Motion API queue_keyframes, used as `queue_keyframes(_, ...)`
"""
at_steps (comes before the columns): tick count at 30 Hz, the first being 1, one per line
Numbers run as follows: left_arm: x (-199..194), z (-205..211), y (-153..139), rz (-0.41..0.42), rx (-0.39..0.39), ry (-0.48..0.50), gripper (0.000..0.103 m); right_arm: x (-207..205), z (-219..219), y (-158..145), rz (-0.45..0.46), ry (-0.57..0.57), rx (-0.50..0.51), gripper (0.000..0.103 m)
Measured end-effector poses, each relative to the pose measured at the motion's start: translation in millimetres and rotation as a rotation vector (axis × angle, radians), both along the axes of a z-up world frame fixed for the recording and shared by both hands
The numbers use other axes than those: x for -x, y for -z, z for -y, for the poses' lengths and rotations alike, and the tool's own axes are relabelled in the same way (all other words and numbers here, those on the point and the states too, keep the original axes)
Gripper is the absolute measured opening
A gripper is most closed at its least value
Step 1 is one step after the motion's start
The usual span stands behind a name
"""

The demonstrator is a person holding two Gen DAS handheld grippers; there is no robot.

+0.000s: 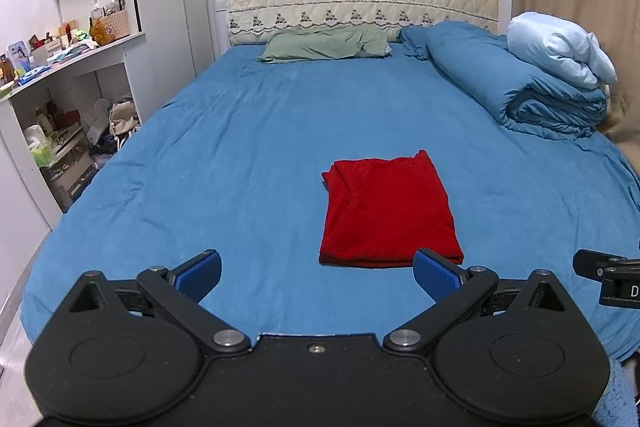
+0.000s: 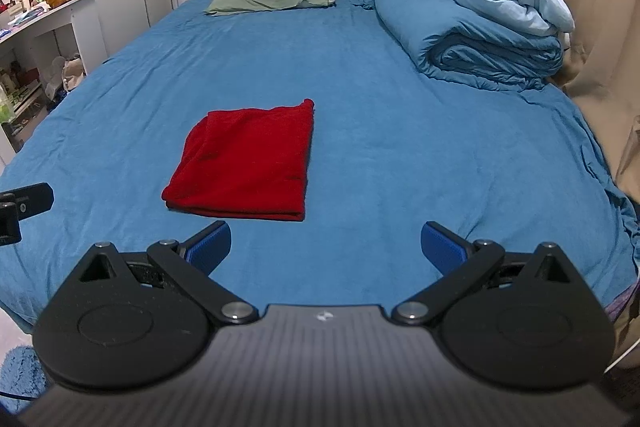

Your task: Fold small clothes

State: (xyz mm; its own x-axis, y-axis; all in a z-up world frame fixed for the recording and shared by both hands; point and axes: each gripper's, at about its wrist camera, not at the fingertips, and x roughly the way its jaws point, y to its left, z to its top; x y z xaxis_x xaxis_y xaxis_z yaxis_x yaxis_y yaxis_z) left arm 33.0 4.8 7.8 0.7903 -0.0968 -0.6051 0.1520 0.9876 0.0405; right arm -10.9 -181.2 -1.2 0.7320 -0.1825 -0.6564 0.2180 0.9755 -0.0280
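Left gripper (image 1: 318, 277) sits at the bottom of its frame, jaws spread wide, nothing between them. Red cloth (image 1: 388, 211) lies folded into a neat rectangle on the blue bed (image 1: 240, 147), centre-right in the left view and centre-left in the right view (image 2: 244, 163). Right gripper (image 2: 326, 247) gapes wide too, empty, low in its frame. Its black body pokes in at the right edge of the left view, showing a white "D"; the rest is cut off.
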Motion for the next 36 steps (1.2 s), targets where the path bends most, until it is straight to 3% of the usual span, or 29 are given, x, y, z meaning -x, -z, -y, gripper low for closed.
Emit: queue_keyframes(36,8.0,1.0,-2.7,0.016,0.001,0.000,0.103,8.7,-10.6,-8.4,0.014,0.008,0.022,0.103)
